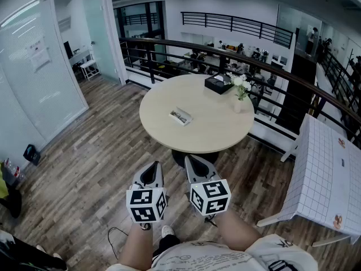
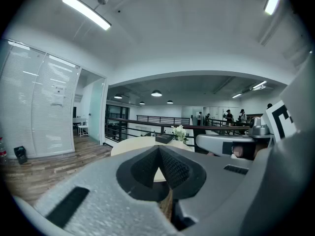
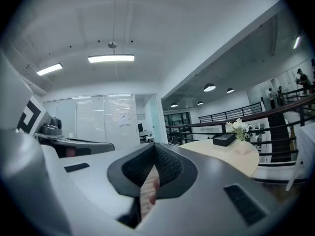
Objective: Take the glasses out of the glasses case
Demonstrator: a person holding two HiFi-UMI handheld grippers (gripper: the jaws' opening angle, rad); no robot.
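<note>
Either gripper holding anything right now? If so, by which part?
Nothing is held. The left gripper and right gripper are both shut and empty, short of the round table, where the glasses case lies untouched.

Head view looks steeply down; both gripper views face the table (image 1: pixel 217 126).

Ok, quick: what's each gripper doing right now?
Left gripper: closed, fingers together, holding nothing.
Right gripper: closed, fingers together, holding nothing.
</note>
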